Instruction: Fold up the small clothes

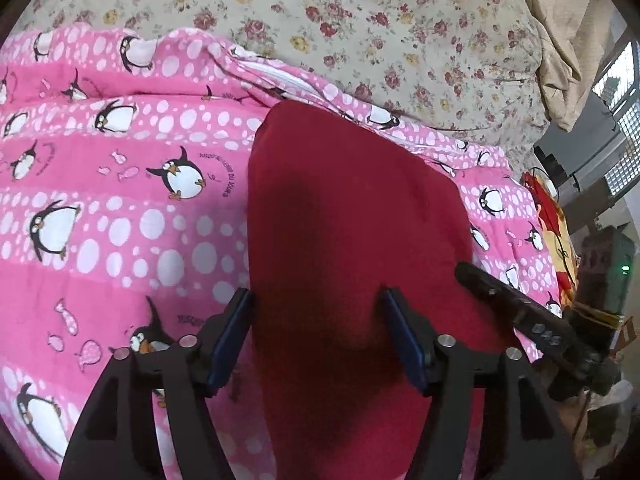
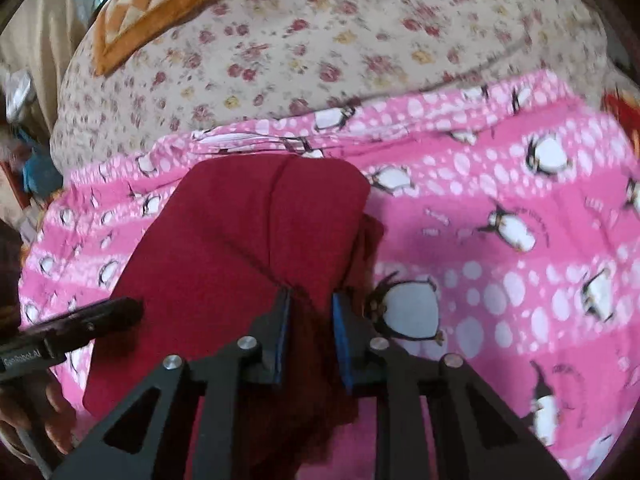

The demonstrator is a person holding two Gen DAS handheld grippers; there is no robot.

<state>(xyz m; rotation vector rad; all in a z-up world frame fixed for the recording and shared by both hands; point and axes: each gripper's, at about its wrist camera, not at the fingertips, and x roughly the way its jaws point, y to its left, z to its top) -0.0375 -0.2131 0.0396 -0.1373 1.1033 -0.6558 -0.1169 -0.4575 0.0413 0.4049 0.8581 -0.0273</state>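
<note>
Left wrist view: left claw (image 1: 318,336) is spread wide, pads either side of the red garment (image 1: 352,216) and pinching nothing. I can't tell whether it hovers or presses on the cloth. Garment lies on the pink penguin blanket (image 1: 120,208), which covers the bed's floral sheet (image 1: 400,20).

Key relation: garment runs straight ahead of both claws, long axis roughly along the finger direction, far end rounded and stopping just short of the blanket's far hem.

Right wrist view: right claw (image 2: 311,336) is nearly pressed together, pinching a bunched fold of the red garment (image 2: 248,240) at its near right edge; creases radiate from the pinch. A seam runs from the pinch toward the far end, so the garment points away from the claw. Left claw's finger (image 2: 100,316) shows at the garment's left edge.

Judgement: right claw has the only grip, so it leads the next fold, likely carrying the near edge along the long axis toward the far end, left claw steadying.
</note>
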